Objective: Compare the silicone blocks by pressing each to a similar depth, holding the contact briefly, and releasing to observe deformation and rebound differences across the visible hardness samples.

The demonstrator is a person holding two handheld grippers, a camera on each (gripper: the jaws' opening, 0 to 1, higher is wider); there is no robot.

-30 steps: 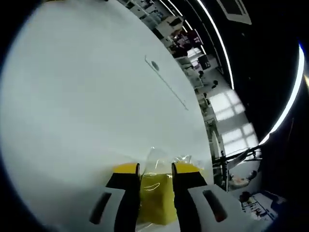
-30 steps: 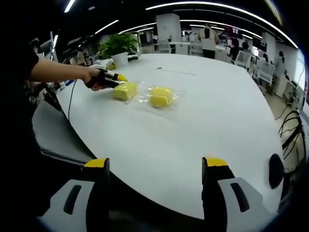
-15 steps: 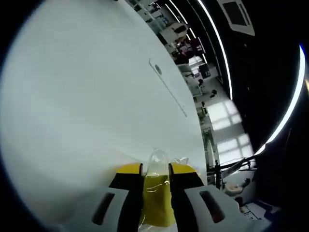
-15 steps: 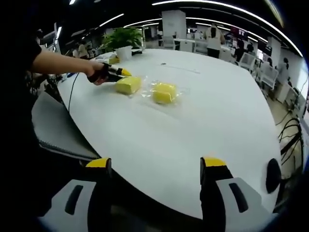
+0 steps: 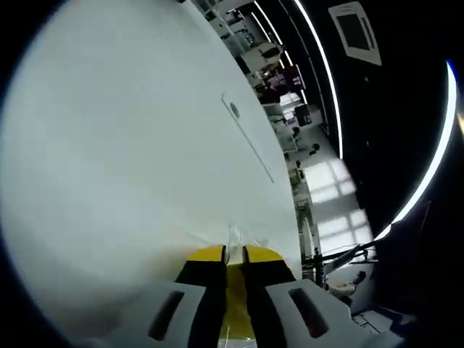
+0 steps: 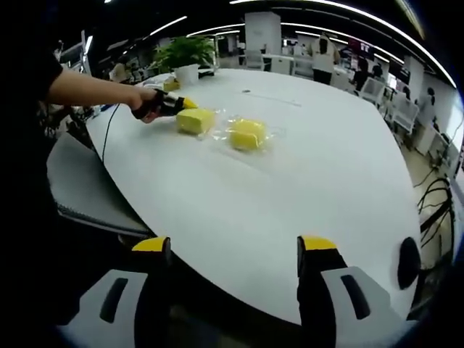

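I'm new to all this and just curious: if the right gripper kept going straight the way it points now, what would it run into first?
Most likely the white table itself. The right gripper sits open at its near edge, aimed across bare tabletop. The wrapped yellow block lies further along roughly that line, though depth is hard to judge.

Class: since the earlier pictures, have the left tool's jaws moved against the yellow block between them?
Yes. The left tool has closed its jaws inward, squeezing the yellow silicone block to a thin strip.

Two yellow silicone blocks in clear wrap lie upper left of centre — left block (image 6: pixel 195 120) squeezed narrow, right block (image 6: pixel 247 134) free beside it.
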